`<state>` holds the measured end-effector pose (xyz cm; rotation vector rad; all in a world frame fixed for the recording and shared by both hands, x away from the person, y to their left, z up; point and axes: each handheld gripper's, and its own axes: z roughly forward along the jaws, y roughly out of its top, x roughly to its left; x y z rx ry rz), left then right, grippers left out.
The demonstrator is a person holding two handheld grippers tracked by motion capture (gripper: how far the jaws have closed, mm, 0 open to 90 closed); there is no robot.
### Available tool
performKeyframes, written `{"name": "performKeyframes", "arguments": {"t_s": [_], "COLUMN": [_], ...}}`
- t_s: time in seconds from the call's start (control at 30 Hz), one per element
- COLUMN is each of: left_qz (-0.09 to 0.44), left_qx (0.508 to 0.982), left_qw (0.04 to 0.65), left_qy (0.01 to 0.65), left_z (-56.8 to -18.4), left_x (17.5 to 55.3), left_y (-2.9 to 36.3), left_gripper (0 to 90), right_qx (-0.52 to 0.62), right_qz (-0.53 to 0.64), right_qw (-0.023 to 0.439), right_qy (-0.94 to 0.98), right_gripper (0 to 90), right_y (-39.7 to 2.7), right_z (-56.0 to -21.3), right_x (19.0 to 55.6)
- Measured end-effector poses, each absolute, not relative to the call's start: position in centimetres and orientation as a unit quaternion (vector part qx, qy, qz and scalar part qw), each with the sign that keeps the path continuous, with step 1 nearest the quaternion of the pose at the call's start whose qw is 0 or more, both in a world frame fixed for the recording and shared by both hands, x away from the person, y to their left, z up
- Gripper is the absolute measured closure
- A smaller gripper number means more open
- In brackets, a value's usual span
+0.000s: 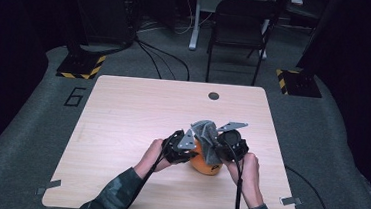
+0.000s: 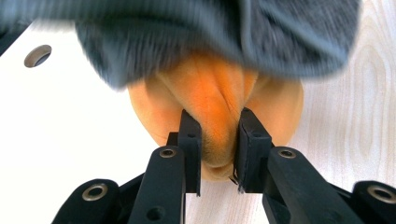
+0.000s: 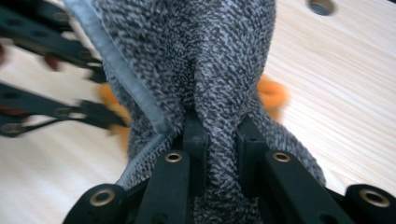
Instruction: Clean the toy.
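Note:
An orange soft cloth item (image 1: 204, 163) lies on the wooden table (image 1: 123, 109) near its front middle, with a grey knitted cloth (image 1: 206, 133) draped over its top. My left gripper (image 1: 186, 147) is at the orange item's left side, shut on a fold of the orange fabric (image 2: 217, 121). My right gripper (image 1: 223, 146) is at its right, shut on a bunched fold of the grey cloth (image 3: 219, 93), which rises between its jaws. Orange fabric (image 3: 273, 95) peeks out behind the grey cloth in the right gripper view.
A round cable hole (image 1: 214, 95) sits in the table near its far edge. A black folding chair (image 1: 239, 28) stands on the floor beyond the table. Both forearms come in from the table's front edge.

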<state>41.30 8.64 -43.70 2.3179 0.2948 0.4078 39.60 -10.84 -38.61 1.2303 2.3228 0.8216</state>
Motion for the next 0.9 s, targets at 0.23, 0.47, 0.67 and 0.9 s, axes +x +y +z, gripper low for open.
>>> {"name": "performKeyframes", "arguments": {"t_s": [0.23,0.47,0.67,0.9], "left_qz": [0.158,0.16,0.165,0.167], "left_qx": [0.905,0.905,0.904,0.906], "left_qw": [0.378,0.378,0.38,0.376], "left_qy": [0.116,0.113,0.106,0.1], "left_z": [-43.8,-43.7,-43.7,-43.8], "left_x": [41.4,41.4,41.3,41.1], "left_y": [8.6,8.6,8.5,8.2], "left_gripper": [74.8,74.5,74.4,74.6], "right_qx": [0.479,0.493,0.458,0.401], "right_qz": [0.255,0.26,0.328,0.312], "right_qw": [0.232,0.244,0.223,0.19], "right_qy": [0.807,0.794,0.795,0.84], "right_gripper": [78.5,78.0,78.0,78.0], "right_y": [-13.1,-14.3,-13.4,-8.8], "right_z": [-39.5,-39.0,-35.9,-37.6], "right_x": [40.7,40.5,38.4,37.9]}}
